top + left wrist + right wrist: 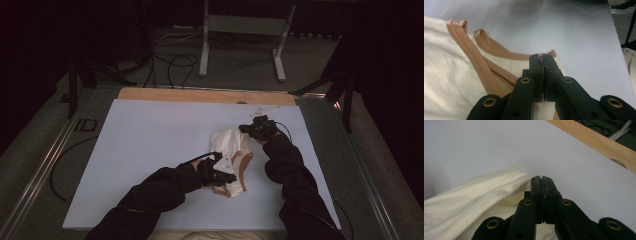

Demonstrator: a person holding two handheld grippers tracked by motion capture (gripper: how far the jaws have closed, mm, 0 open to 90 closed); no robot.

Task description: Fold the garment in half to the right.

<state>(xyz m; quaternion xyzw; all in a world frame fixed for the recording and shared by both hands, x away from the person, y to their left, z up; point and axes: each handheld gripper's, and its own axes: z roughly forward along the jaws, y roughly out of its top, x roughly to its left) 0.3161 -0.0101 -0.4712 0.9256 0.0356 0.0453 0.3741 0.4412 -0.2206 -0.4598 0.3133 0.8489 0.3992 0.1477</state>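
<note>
The cream garment (231, 160) stretches near-left to far-right between both tongs — left gripper (220, 175) pinching its brown-trimmed near edge, right gripper (250, 128) clamped on the far hem.

Count on inspection: one tabletop (150, 150), covered by one pale sheet. On it, one cream garment (232, 150) with tan-brown binding, in a single crumpled piece. Two hand-held grippers: the left hand-held gripper (220, 176) at the garment's near edge and the right hand-held gripper (247, 129) at its far edge, each with two black jaws. Two dark sleeves. One grey metal stand (240, 35) on the floor beyond.
</note>
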